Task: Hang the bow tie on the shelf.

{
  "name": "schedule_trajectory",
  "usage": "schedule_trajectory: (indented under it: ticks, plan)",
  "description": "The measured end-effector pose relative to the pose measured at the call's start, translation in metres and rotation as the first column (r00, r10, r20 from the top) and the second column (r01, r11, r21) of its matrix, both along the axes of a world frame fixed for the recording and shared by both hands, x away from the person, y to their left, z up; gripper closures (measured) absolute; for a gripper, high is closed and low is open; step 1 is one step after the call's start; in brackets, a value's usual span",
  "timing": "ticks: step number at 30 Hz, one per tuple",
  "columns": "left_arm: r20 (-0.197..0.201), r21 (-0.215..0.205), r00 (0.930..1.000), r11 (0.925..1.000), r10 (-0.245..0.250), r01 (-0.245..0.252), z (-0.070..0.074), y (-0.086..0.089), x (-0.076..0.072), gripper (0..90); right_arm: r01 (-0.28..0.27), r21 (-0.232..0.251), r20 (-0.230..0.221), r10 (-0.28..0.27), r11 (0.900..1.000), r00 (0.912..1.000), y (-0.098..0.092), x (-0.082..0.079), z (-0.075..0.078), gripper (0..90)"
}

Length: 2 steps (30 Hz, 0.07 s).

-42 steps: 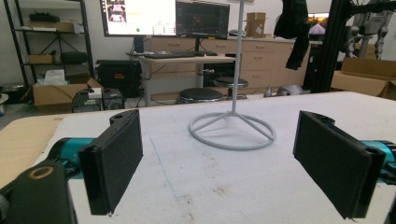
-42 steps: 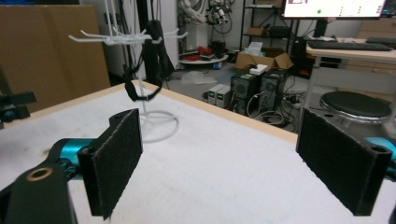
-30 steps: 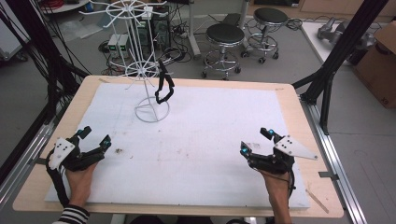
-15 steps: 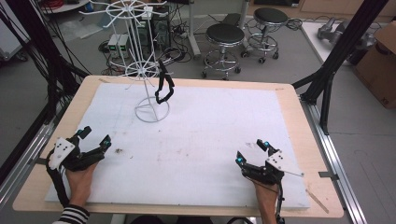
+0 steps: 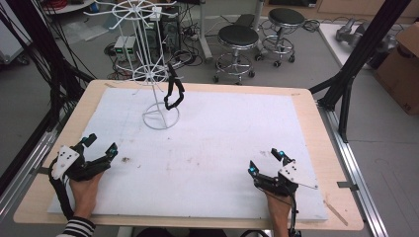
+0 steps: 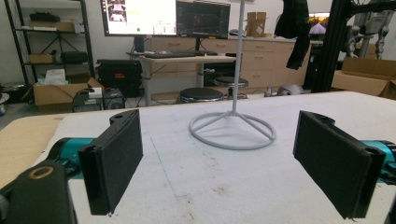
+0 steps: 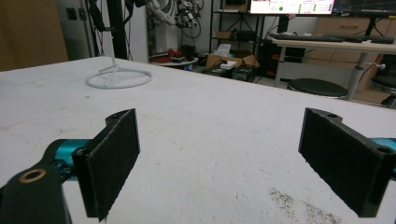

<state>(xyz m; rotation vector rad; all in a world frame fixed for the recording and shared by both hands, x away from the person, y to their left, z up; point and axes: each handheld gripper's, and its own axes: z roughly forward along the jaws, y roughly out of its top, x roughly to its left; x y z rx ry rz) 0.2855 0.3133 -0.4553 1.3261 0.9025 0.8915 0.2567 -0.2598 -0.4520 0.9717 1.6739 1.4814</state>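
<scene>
A white wire stand [image 5: 158, 69] rises from a ring base [image 5: 160, 117] at the back left of the white mat. A black strap-like item [image 5: 173, 91] hangs from one of its arms. In the left gripper view the ring base [image 6: 232, 131] stands straight ahead and the black item [image 6: 293, 25] dangles at the top. My left gripper [image 5: 101, 145] rests open near the mat's front left, nothing between its pads [image 6: 114, 156]. My right gripper [image 5: 267, 160] lies open at the front right, jaws wide apart, with the stand's base [image 7: 119, 78] far off to its left.
The white mat [image 5: 217, 128] covers a wooden table [image 5: 326, 148] framed by black struts [image 5: 365, 49]. Two round stools [image 5: 237, 39] and cables stand on the floor behind. A cardboard box [image 5: 402, 64] sits at the far right.
My right gripper has slid a little left and toward the front edge of the mat. The left gripper and the stand have stayed put.
</scene>
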Motion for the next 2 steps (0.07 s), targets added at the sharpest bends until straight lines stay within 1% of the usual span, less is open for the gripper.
schedule_trajectory:
  ticks: [2]
  plan:
    - [0.0,-0.004,1.0,1.0,0.0,0.0,0.0,0.0003,-0.0001,16.1,0.003,-0.004,0.006,-0.003,1.0,1.0,0.0003,-0.0002,-0.0002,11.5]
